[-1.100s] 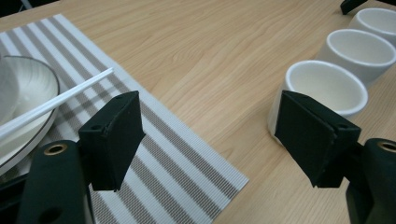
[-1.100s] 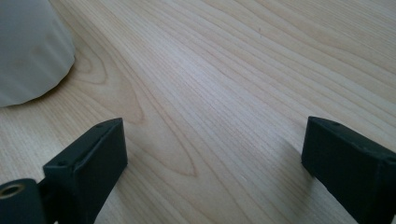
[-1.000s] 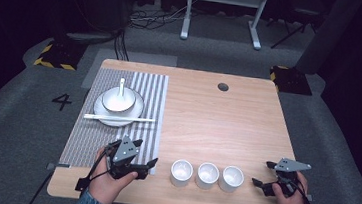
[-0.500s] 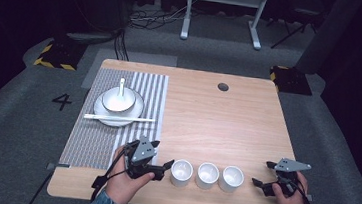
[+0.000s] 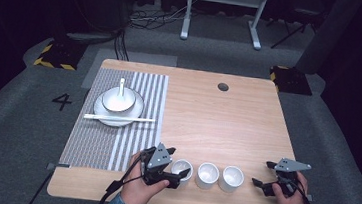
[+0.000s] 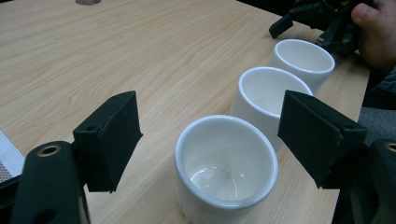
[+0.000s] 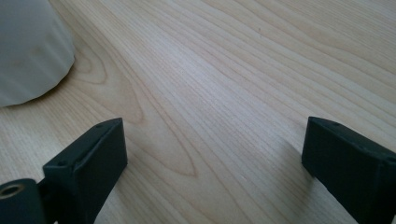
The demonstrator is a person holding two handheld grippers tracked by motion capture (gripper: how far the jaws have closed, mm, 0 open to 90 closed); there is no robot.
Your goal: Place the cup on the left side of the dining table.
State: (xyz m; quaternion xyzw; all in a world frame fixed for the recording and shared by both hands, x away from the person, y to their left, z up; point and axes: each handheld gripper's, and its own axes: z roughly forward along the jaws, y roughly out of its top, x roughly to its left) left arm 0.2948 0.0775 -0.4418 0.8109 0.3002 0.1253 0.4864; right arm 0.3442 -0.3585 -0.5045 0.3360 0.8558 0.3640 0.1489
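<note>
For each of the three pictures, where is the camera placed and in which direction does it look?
High view: above the person's side, looking forward and down on the table; both hands show, with the left gripper and right gripper.
Left gripper view: rides on the left gripper, looking along the row of three cups toward the right gripper; the nearest cup sits between its open jaws.
Right gripper view: rides on the right gripper, low over bare wood, one cup at its edge.
Shared: the cups.

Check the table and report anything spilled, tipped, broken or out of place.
Nothing stands out. The three white cups stand upright and empty in a row. The bowl sits on its plate on the striped mat, with chopsticks across the plate's near edge.
</note>
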